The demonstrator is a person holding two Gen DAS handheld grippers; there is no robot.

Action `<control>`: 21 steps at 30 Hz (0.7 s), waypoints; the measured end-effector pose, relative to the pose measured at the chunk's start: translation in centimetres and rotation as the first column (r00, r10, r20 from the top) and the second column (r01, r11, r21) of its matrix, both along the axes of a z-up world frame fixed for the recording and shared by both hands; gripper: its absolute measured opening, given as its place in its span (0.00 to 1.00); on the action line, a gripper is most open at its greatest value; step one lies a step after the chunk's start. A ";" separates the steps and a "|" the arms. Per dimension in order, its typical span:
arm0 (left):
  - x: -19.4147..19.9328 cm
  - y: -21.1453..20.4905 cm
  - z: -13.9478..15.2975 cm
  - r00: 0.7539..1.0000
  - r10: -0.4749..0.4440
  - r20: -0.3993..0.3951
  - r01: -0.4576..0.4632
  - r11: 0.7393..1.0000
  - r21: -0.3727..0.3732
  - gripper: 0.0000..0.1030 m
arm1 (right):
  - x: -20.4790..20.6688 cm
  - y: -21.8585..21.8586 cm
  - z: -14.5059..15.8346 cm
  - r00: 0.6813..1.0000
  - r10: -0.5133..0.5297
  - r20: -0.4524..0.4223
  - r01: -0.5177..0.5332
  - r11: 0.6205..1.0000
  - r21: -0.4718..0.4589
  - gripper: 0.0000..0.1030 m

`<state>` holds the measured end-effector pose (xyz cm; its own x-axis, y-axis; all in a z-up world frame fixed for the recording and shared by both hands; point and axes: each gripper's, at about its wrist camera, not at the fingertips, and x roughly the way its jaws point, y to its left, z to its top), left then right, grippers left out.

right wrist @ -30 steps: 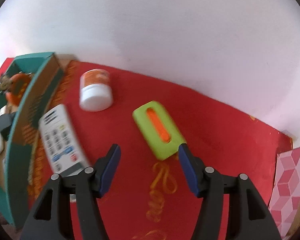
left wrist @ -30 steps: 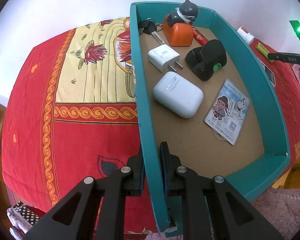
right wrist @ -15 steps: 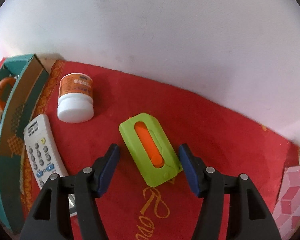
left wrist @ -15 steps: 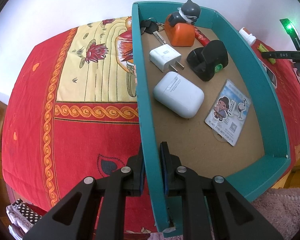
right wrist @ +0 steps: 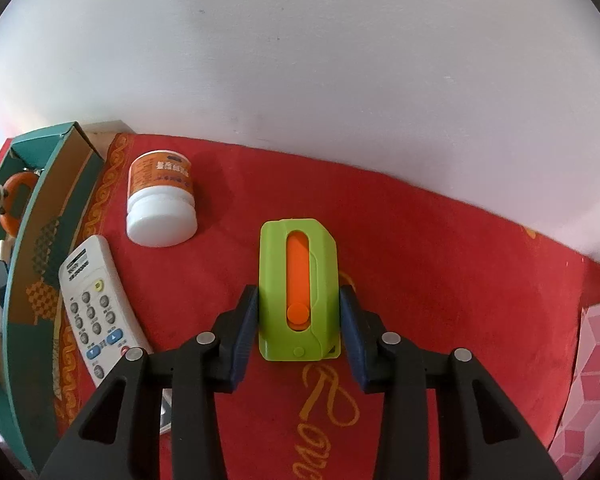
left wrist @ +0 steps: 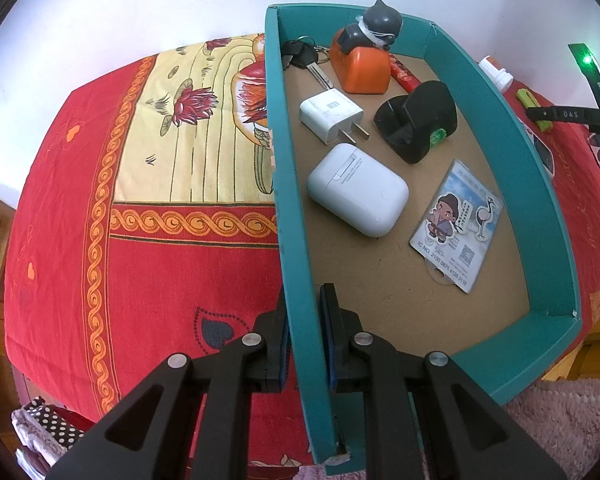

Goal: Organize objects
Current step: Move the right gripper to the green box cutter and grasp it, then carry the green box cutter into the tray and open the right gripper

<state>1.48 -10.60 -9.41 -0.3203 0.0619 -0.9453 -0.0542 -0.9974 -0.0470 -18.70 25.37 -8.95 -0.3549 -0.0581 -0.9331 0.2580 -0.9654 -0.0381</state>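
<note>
Behind the orange toy [left wrist: 360, 68], only one end of a red stick [left wrist: 406, 76] to see. Keys [left wrist: 300, 56] partly covered by the box [left wrist: 292, 200] wall. Beyond the far wall, only a strip of the remote [left wrist: 542, 152] and the top of the bottle [left wrist: 496, 74]. In the right wrist view, box cut off at the left edge; bottle label too small to read.

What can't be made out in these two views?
- Left wrist view: red cylindrical stick, its far end hidden behind the orange figurine block.
- Left wrist view: white remote control, mostly hidden by the teal cardboard box wall.
- Right wrist view: the remote's lower end, covered by the right hand-held gripper.
</note>
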 end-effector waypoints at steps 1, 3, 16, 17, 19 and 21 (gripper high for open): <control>-0.1 0.0 0.0 1.000 0.001 0.001 -0.001 1.000 0.001 0.12 | 0.3 -0.1 0.2 1.000 -0.001 -0.003 0.001 1.000 -0.002 0.39; -0.3 -0.1 -0.1 1.000 -0.001 0.000 0.001 1.000 -0.002 0.12 | 1.0 -0.2 0.7 1.000 -0.002 -0.007 0.002 1.000 -0.008 0.39; -0.3 -0.1 -0.1 1.000 0.000 -0.005 0.000 1.000 -0.003 0.11 | 7.4 1.5 5.7 0.998 -0.008 -0.065 0.000 0.991 -0.132 0.39; -0.3 0.0 -0.1 1.000 0.000 -0.004 0.000 1.000 -0.005 0.11 | 8.0 1.2 6.2 0.997 -0.003 -0.071 -0.007 0.989 -0.146 0.39; -0.2 0.0 0.0 1.000 -0.001 -0.005 0.001 1.000 -0.008 0.11 | 10.3 0.5 6.8 0.997 0.000 -0.083 -0.015 0.984 -0.177 0.39; -0.3 0.0 -0.1 1.000 -0.001 -0.004 0.001 1.000 -0.009 0.11 | 12.2 0.3 8.2 0.995 0.012 -0.099 -0.032 0.979 -0.202 0.39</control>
